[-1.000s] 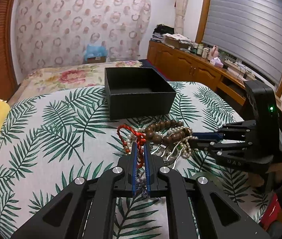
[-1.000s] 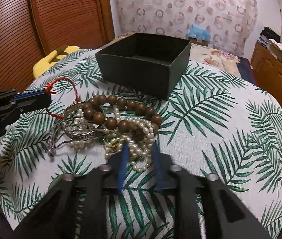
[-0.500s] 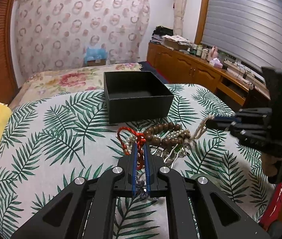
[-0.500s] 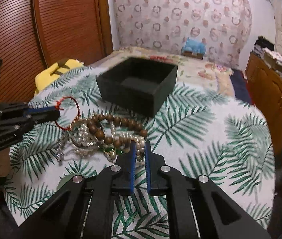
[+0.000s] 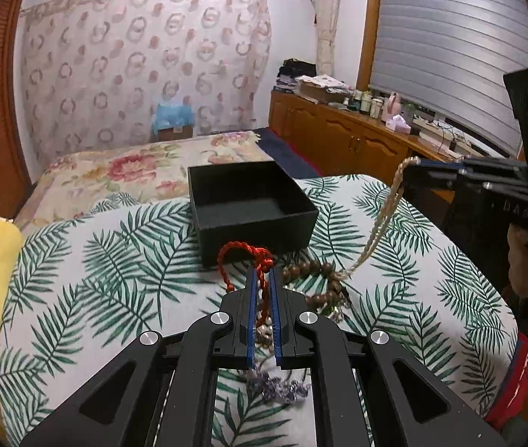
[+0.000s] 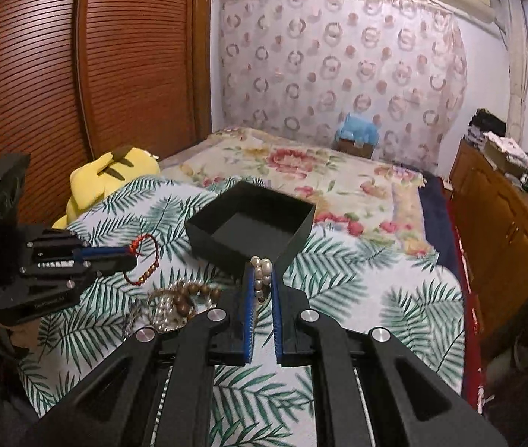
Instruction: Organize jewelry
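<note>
An open black box (image 5: 250,208) (image 6: 252,229) stands on the leaf-print table. My left gripper (image 5: 262,273) is shut on a red cord bracelet (image 5: 241,257), which also shows in the right wrist view (image 6: 144,260). My right gripper (image 6: 261,273) is shut on a pearl necklace (image 6: 262,272) and holds it raised; the strand (image 5: 379,223) stretches down to the pile. A wooden bead bracelet (image 5: 312,272) (image 6: 189,296) and more pearls lie in a tangled pile in front of the box.
A yellow plush toy (image 6: 111,182) sits at the table's left edge. A bed with a floral cover (image 6: 301,171) lies behind the table. A wooden cabinet (image 5: 357,141) with clutter runs along the right wall. A purple trinket (image 5: 278,387) hangs under my left gripper.
My right gripper closed on the pearl necklace and lifted it up and away, pulling the strand taut. My left gripper rose a little with the red bracelet.
</note>
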`<state>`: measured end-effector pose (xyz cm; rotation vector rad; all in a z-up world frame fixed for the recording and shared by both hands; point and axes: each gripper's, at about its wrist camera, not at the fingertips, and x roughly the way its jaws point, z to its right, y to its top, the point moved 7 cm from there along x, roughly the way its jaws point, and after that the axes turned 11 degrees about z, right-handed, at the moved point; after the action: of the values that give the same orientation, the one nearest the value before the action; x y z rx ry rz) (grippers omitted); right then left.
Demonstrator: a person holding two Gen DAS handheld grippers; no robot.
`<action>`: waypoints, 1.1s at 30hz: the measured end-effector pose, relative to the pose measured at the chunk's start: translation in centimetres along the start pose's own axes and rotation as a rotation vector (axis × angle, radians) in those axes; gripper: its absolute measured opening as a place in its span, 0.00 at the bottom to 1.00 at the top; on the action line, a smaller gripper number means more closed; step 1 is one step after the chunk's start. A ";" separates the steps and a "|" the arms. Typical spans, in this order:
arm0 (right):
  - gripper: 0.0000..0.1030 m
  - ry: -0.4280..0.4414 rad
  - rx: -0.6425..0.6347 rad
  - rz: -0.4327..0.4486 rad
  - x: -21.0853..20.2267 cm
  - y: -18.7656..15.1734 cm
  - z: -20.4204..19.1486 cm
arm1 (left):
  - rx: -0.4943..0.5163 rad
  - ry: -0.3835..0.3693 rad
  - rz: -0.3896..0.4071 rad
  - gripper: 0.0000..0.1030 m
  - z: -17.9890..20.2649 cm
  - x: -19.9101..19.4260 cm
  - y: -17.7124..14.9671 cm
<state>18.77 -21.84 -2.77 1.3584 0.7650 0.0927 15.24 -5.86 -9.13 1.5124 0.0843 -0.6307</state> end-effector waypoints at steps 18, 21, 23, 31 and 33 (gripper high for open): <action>0.09 -0.003 0.021 0.052 4.4 6.5 2.0 | 0.057 0.023 0.018 0.06 -1.7 5.0 4.5; 0.09 0.008 0.049 0.046 5.4 7.1 2.3 | 0.055 0.024 0.019 0.06 -2.2 6.2 5.3; 0.09 0.006 0.051 0.045 6.0 7.5 2.3 | 0.050 0.025 0.014 0.06 -2.5 7.0 5.6; 0.09 0.042 0.129 0.029 8.1 7.9 3.3 | -0.010 -0.009 -0.012 0.07 -3.1 9.4 5.7; 0.09 0.045 0.134 0.011 8.8 7.4 3.4 | -0.011 -0.008 -0.018 0.10 -3.1 9.6 5.6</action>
<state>29.99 -18.60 0.03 1.4917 0.8136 0.0822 26.72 -6.53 -8.50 1.5002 0.0950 -0.6491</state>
